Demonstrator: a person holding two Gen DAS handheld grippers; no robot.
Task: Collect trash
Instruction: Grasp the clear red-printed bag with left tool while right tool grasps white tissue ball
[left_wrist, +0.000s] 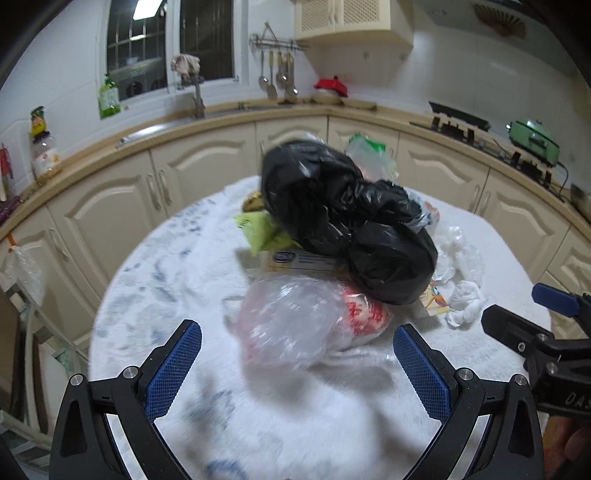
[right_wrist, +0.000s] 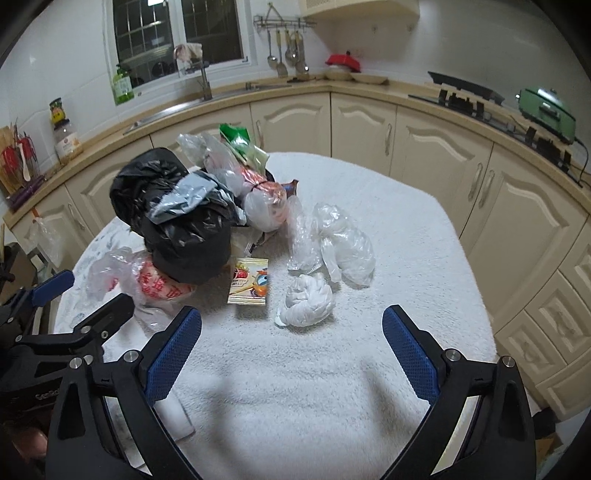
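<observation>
A stuffed black trash bag (right_wrist: 177, 218) is piled with clear plastic bags (right_wrist: 332, 243) and a snack wrapper (right_wrist: 249, 282) on the white-covered table (right_wrist: 406, 240). Ahead of it, both the left tongs (left_wrist: 297, 354) and the right tongs (right_wrist: 291, 341) are held wide open, gripping nothing.

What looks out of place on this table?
A heap of trash sits on the white table cover: a black bag slumped over a printed clear bag, a snack wrapper lying flat, and crumpled white plastic scattered beside them. Nothing looks spilled or broken.
</observation>
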